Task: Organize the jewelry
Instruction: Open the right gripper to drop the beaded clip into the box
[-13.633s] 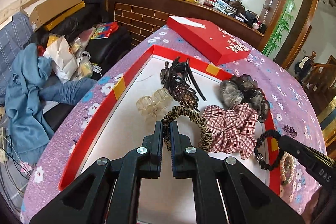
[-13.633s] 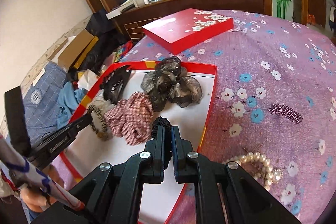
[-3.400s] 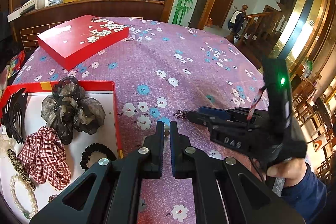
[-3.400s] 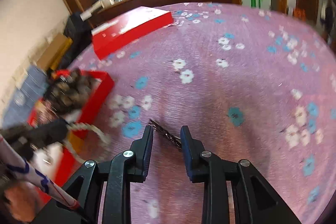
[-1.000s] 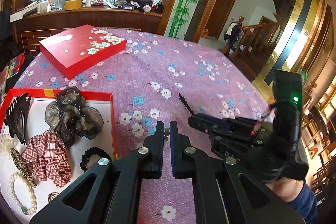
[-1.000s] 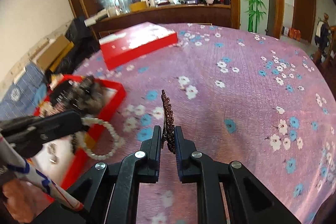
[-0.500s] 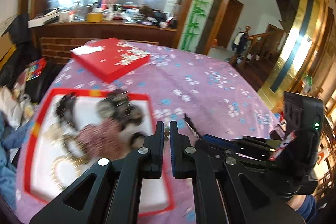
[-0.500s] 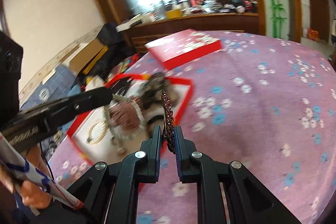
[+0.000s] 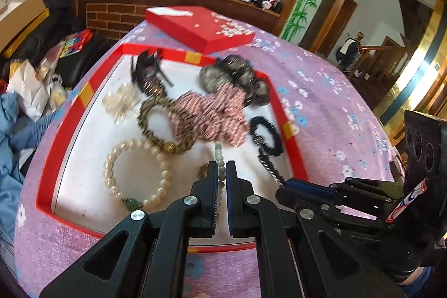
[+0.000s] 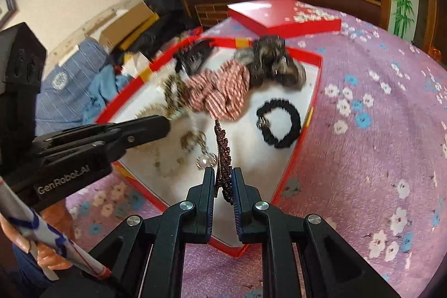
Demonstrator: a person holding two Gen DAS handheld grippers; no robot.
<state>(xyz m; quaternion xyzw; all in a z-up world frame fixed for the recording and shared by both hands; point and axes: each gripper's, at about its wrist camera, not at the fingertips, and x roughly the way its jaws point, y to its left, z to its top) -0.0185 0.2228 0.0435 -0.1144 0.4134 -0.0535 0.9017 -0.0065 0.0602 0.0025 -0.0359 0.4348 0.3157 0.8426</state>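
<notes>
A second ago both grippers were over bare purple cloth; now they hang over the red tray (image 9: 92,80). The right gripper (image 10: 223,180) is clamped on a thin, dark beaded hair clip (image 10: 222,150), which stands on edge above the tray's white floor. The left gripper (image 9: 222,175) is closed on a string of pale green beads (image 9: 219,158). In the tray lie one pearl bracelet (image 9: 134,175), one leopard-print hair tie (image 9: 156,122), one checked fabric scrunchie (image 9: 206,113), one grey gauzy scrunchie (image 9: 234,74) and one black ruffled hair tie (image 10: 282,124).
</notes>
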